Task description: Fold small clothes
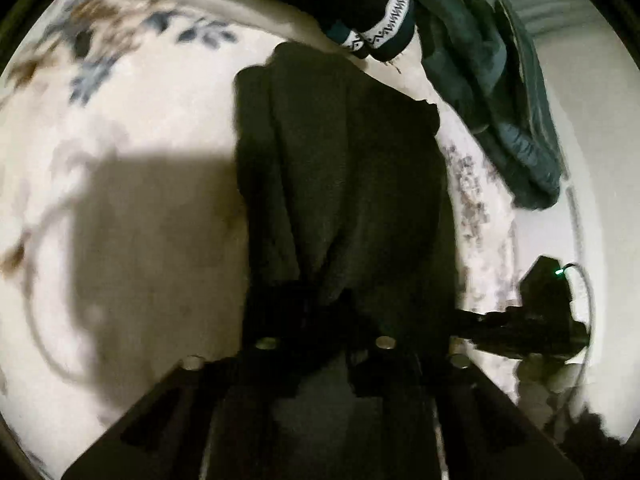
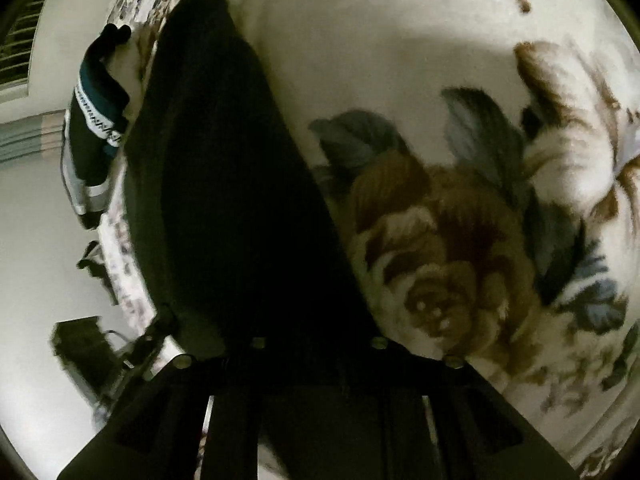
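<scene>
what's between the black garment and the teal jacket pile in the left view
In the left wrist view, only a bare strip of floral blanket separates the black garment from the teal jacket pile.

A black garment (image 1: 340, 184) lies on a cream blanket (image 1: 152, 128) printed with brown roses and blue-grey leaves. Beyond the garment, another black piece (image 1: 372, 20) carries white zigzag bands and a teal patch.

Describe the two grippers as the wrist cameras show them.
Both look alike. The left gripper and right gripper are matt black, each with a wide flat body that splits into two straight fingers. Four round silver studs sit in a row across each body. A thin cable arcs behind the right gripper in the left view. No markings or sleeves show.
</scene>
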A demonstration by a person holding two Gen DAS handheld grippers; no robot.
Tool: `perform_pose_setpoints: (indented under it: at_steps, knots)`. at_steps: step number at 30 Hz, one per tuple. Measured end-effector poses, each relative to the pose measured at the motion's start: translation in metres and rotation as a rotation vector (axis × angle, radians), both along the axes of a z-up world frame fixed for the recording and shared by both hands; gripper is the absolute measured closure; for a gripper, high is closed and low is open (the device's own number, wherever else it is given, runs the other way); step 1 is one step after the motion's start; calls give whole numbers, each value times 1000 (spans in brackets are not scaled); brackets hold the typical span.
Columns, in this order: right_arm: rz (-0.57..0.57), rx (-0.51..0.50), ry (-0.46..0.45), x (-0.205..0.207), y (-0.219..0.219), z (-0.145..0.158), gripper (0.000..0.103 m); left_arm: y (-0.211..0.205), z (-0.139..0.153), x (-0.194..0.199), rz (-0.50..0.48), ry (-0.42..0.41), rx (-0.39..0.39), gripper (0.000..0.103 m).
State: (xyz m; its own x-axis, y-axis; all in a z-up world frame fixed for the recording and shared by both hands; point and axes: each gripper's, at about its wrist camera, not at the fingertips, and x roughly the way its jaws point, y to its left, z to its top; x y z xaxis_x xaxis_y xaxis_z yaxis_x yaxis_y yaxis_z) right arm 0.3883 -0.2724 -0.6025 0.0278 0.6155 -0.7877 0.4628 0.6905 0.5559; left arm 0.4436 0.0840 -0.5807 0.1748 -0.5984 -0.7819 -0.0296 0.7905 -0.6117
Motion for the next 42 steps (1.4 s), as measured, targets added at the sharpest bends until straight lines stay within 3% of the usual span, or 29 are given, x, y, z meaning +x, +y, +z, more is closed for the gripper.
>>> perform_pose_setpoints:
  at_steps: [1,2,3,8,13,15,16,17,19,20,21,23,27,30,31,32,33,34,39,40,41,42]
  knots:
    - [9,17,1,-5,-4,4,55,2,4,-7,-3,13,16,65]
    - [18,27,-5,-12,-6,10,39,4,8,-13,-9,10,15,62]
    - [30,33,-14,-22,-7,17,36,4,15,-21,-16,3,13,58]
    - [68,68,44,-86,-7,21,36,8,31,-92,0,40,35,58]
    - [79,88,144,-164,8,0,36,-2,8,-158,13,112,129,58]
    - [88,72,169,-189,17,-12,36,-8,-1,-173,18,99,170,68]
    - [89,65,180,-198,21,-19,36,-10,-7,-181,35,88,204,100]
    - [80,67,186,-207,25,-26,36,-9,-10,-184,49,91,212,100]
    - [4,85,184,-222,30,-34,49,-2,-9,-187,102,70,204,100]
    - [-25,69,179,-227,31,-34,79,2,-6,-187,113,56,220,100]
    - [-42,35,172,-233,32,-32,94,7,-4,-186,119,47,235,100]
    - [-91,24,140,-241,28,-27,96,12,-4,-186,121,39,237,100]
    - [-50,8,128,-241,29,-21,96,4,1,-189,55,6,274,100]
    - [21,41,126,-234,32,-15,90,11,7,-199,52,13,196,95]
    - [49,48,120,-231,36,-12,85,14,11,-205,63,32,179,88]
    - [76,49,109,-227,42,-8,71,18,13,-213,73,47,165,80]
    - [97,55,94,-228,42,-5,58,19,14,-220,77,52,147,65]
    - [112,59,87,-234,42,-3,54,19,13,-229,76,57,138,58]
    - [184,68,137,-258,53,-13,52,-7,-10,-274,-26,151,181,61]
    - [187,75,150,-263,57,-18,52,-10,-11,-279,-28,144,200,72]
    - [190,90,169,-268,63,-25,52,-12,-12,-284,-18,131,225,91]
    - [191,99,179,-274,66,-30,52,-13,-13,-286,-5,131,232,96]
